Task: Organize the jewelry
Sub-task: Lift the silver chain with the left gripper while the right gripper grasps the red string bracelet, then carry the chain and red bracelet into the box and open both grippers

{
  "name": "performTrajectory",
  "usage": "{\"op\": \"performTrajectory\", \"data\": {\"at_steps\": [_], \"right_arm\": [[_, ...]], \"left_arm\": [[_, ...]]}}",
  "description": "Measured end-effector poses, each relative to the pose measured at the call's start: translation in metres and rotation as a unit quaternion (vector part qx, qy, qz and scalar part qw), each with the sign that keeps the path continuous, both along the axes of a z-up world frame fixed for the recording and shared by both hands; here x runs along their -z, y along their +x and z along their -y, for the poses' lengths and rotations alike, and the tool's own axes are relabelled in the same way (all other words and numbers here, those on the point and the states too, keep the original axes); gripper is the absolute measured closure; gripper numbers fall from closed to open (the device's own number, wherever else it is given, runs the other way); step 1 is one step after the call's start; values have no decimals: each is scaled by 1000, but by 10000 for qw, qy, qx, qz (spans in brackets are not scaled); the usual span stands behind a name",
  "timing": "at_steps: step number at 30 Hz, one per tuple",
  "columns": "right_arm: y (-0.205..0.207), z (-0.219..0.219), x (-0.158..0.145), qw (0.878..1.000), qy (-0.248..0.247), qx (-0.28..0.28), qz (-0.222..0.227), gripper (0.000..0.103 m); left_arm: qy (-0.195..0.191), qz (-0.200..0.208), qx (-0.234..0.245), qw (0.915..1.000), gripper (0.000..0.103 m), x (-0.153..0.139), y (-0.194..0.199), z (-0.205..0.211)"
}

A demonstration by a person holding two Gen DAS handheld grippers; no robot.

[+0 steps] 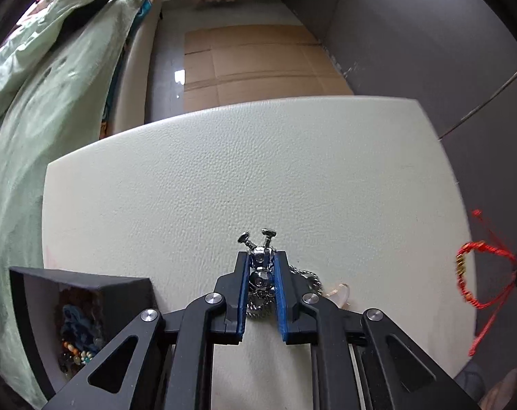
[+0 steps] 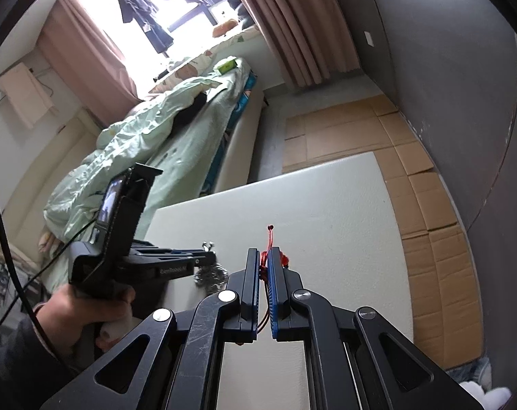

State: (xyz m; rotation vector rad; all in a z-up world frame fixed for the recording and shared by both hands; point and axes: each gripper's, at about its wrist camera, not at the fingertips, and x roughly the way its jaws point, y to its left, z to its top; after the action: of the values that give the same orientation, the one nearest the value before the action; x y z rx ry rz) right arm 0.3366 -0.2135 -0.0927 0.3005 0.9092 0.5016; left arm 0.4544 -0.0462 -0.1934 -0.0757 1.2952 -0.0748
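- While we look along the left tool [image 1: 261, 266], its blue pads [image 1: 244, 287] sit closed against a silver pendant [image 1: 259, 275], whose chain [image 1: 258, 304] lies heaped on the white bench [image 1: 245, 171].
- Left of that pendant, at the bench's near corner, we see an open black box [image 1: 53, 294] with beaded pieces [image 1: 75, 355] inside.
- Far to the pendant's right, a red cord bracelet [image 1: 477, 273] with gold beads hangs above the bench edge.
- From the right wrist view, we find the right tool [image 2: 265, 266] clamped tight on that red cord [image 2: 269, 239].
- Beyond the bench, left of the pendant, stands a bed with a pale green quilt [image 1: 36, 102].
- Flattened cardboard [image 1: 258, 65] covers the floor beyond the bench.
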Motion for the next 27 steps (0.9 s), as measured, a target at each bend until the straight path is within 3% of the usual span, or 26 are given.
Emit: {"op": "performTrajectory", "data": {"at_steps": [14,27], "right_arm": [[-13,-30,-47,9989,-119,-225,387,97],[-21,-59,-103,9951,-200,-400,881,97]], "left_arm": [[-340,1118,243,9929,89,-118,-35,-14],[-495,2157,391,9744,89,-234,-74,-22]]}}
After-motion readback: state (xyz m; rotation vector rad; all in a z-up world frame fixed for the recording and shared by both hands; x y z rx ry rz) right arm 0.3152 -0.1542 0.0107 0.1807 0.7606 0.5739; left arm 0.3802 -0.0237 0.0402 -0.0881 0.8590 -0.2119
